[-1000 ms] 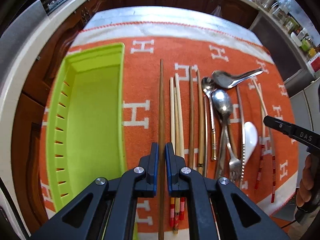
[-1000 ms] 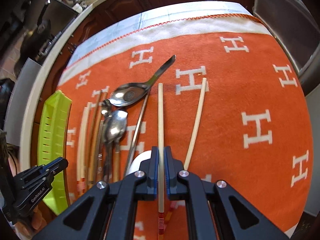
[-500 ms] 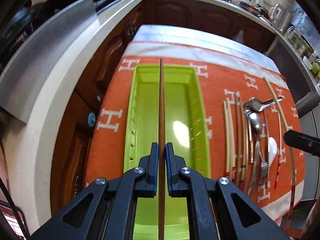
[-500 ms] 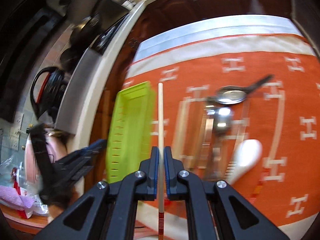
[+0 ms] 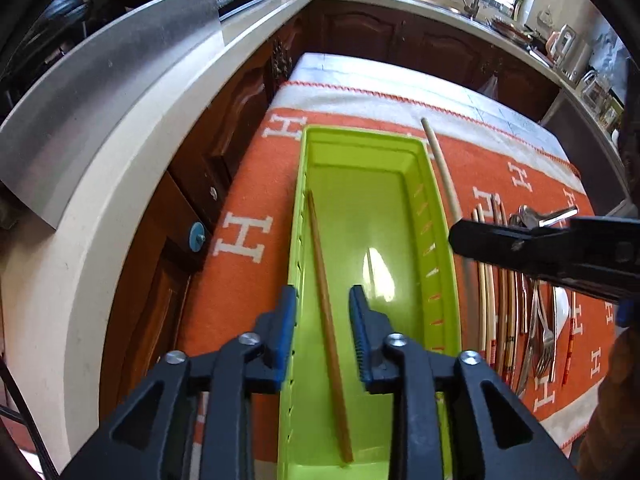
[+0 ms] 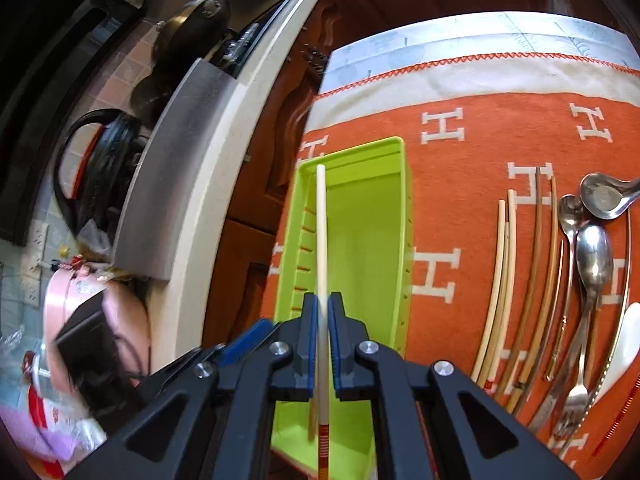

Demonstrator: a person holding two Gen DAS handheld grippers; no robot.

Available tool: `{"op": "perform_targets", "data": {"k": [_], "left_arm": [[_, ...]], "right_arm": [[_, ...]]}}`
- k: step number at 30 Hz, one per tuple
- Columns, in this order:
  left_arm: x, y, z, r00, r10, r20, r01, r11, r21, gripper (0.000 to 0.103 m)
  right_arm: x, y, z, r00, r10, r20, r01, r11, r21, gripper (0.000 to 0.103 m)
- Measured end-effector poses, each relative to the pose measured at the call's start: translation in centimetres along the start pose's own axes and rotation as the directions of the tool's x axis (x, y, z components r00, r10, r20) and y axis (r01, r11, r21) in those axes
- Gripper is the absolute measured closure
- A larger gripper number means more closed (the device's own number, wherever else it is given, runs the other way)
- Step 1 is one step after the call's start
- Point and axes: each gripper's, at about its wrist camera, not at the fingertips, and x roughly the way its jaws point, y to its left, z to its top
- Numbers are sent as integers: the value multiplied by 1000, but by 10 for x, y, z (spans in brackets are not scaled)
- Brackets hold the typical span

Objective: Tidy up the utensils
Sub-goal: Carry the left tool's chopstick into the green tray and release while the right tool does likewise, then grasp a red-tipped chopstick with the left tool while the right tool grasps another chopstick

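Blue-padded jaws of the left hand-held gripper [image 5: 322,322] are opening over the lime-green tray [image 5: 440,240], and the brown chopstick [image 5: 326,300] lies free between them on the tray floor, close to its left wall. Beside it, the right hand-held gripper [image 6: 323,334] pinches a pale chopstick [image 6: 321,240] with a red-striped end, holding it above the same tray, lengthwise along it. On the orange blanket [image 6: 460,200] covering the worktop, to the right of the tray, lie more chopsticks [image 6: 508,280], metal spoons [image 6: 592,256], a fork [image 6: 576,392] and a white spoon [image 6: 624,340] in a row.
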Motion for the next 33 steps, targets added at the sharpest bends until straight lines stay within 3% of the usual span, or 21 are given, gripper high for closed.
{"op": "perform_targets", "data": {"k": [2, 12, 19, 21, 24, 33], "left_arm": [[-3, 2, 0, 1000, 10, 23, -10, 1000, -1, 56], [-4, -1, -2, 998, -54, -38, 53, 998, -35, 56], [-14, -18, -4, 995, -95, -32, 94, 995, -27, 56], [-17, -25, -4, 994, -106, -30, 106, 994, -17, 53], [-23, -38, -4, 993, -119, -19, 120, 993, 7, 42], [-31, -87, -10, 987, -160, -29, 162, 982, 97, 41]], "right_arm": [[6, 0, 1, 1000, -23, -15, 23, 1000, -10, 95], [-9, -14, -8, 996, -85, -8, 85, 996, -35, 95], [-36, -29, -24, 990, -141, 17, 142, 987, -70, 95], [-46, -35, -27, 988, -153, 30, 155, 986, -69, 95], [-65, -42, -33, 980, -188, 68, 193, 978, -72, 95], [-116, -70, -48, 956, -239, 170, 252, 966, -59, 95]]}}
